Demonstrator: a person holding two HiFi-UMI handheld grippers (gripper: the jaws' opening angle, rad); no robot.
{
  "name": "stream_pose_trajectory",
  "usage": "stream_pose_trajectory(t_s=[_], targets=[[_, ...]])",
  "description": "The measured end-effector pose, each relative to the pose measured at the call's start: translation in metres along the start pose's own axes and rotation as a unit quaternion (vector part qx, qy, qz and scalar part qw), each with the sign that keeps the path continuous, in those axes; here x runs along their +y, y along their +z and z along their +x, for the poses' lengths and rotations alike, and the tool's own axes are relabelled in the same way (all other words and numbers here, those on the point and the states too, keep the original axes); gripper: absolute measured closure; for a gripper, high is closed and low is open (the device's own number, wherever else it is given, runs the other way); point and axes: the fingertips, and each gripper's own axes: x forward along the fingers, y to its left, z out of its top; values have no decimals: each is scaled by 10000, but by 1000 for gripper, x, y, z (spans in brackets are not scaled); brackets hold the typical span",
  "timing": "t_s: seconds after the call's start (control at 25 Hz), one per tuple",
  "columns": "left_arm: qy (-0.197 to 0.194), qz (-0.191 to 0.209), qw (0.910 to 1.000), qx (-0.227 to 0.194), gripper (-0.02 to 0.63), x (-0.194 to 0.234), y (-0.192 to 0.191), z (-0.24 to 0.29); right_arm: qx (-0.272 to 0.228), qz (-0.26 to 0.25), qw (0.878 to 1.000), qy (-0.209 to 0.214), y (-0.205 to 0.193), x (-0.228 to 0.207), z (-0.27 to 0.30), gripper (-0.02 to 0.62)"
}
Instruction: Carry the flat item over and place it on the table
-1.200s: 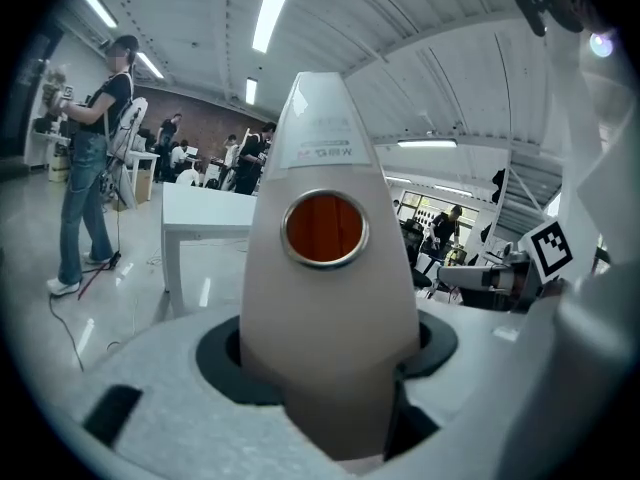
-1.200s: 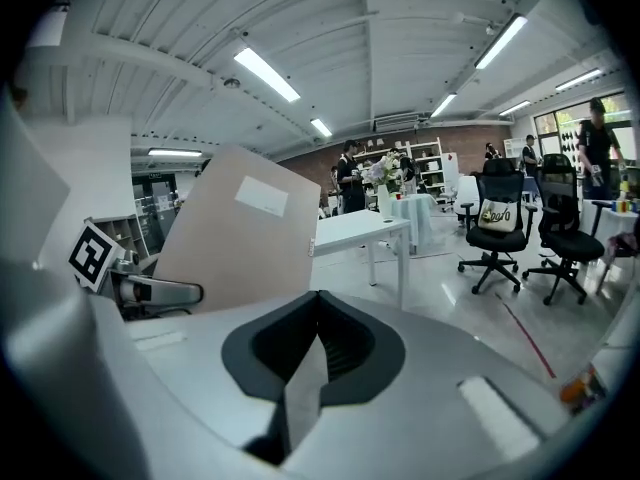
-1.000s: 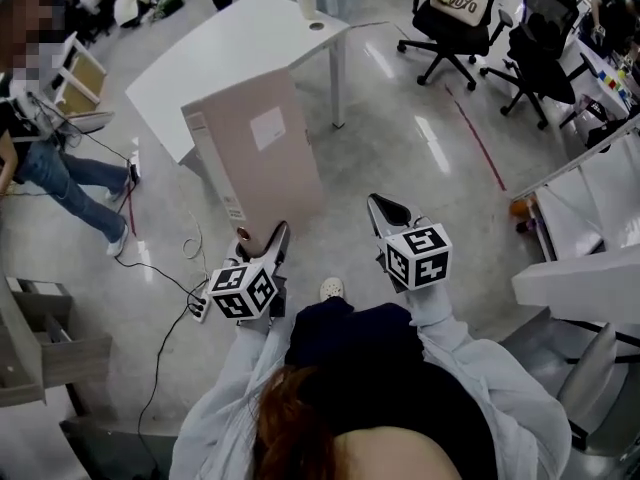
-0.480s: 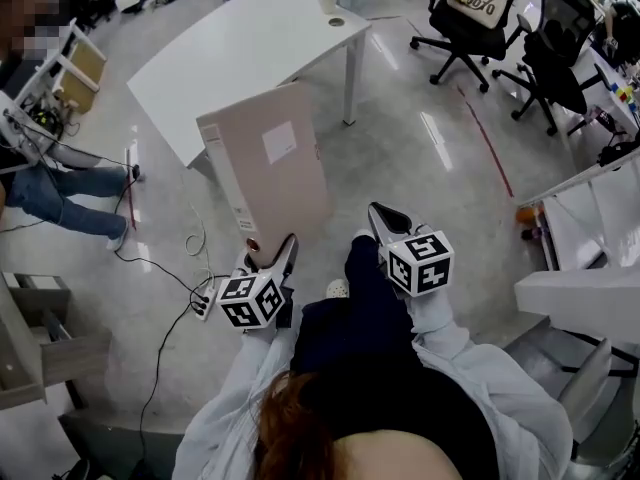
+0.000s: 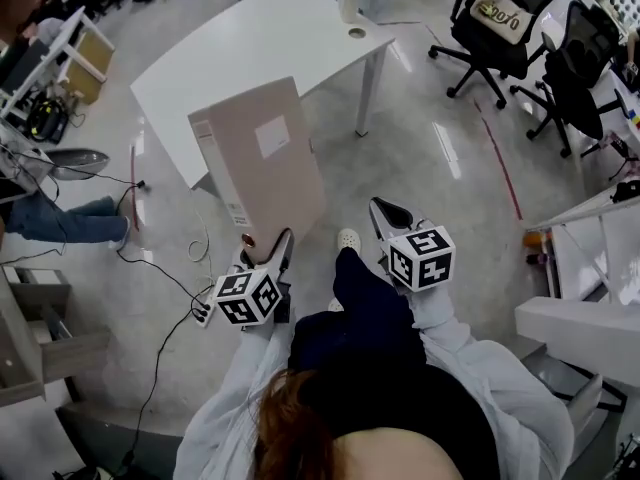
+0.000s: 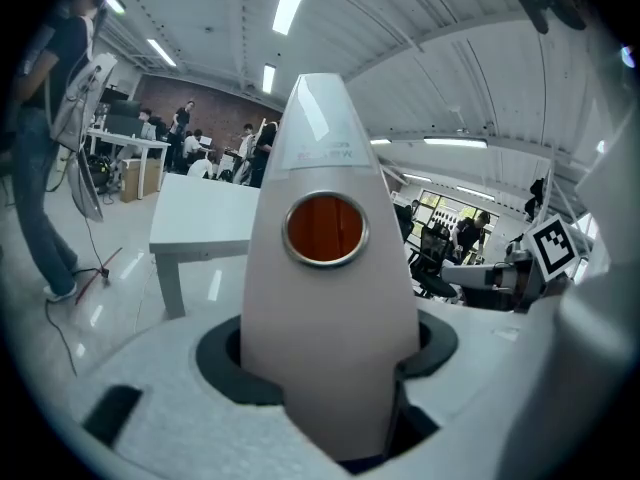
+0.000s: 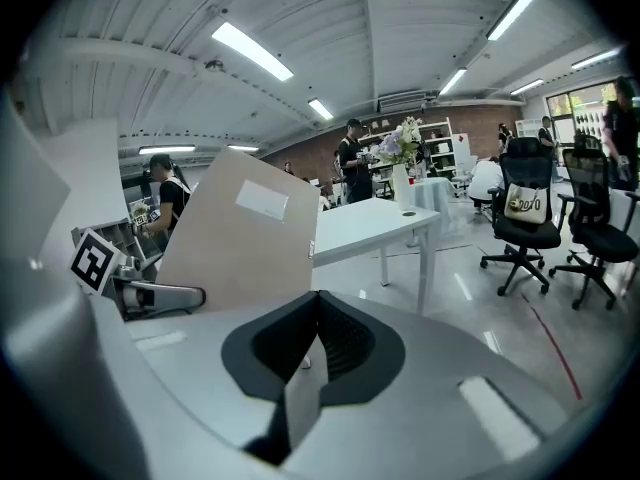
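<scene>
Left tongs (image 5: 278,246): clamped on the binder (image 5: 262,163) at its bottom spine end; grip firmly.
Binder: upright in the air, short of the desk's (image 5: 250,58) near edge.
Right tongs (image 5: 385,214): closed, empty; support the cover before laying it flat.

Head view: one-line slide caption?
Left gripper holds a beige binder upright, short of the white table; right gripper shut, empty.

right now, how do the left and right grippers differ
The left gripper is clamped on the beige binder; the right gripper carries nothing. The left gripper's fingers stand apart around the binder; the right gripper's fingers meet. Both point forward toward the white table.
</scene>
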Motion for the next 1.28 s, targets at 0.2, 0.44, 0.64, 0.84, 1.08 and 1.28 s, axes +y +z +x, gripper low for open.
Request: stream_pose_trajectory(t_s=[0.2, 0.44, 0.64, 0.84, 1.08, 1.28], targets=[[107, 3, 9998, -186, 331, 19, 56, 59, -76, -79, 9999, 130, 53, -35, 56, 583], [206, -31, 9991, -380, 330, 26, 108, 123, -38, -230, 9992, 329, 105, -77, 116, 583], [239, -115, 9989, -399, 330, 31, 123, 156, -73, -159, 9983, 560, 128, -95, 149, 583], [217, -172, 9986, -452, 330, 28, 126, 170, -193, 136, 9963, 827, 142, -100, 162, 583], [251, -358, 9977, -525, 330, 32, 126, 165, -39, 117, 9972, 744, 131, -106, 167, 583], [232, -675, 9954, -633, 330, 42, 132, 174, 84, 114, 9966, 817, 126, -106, 183, 583]])
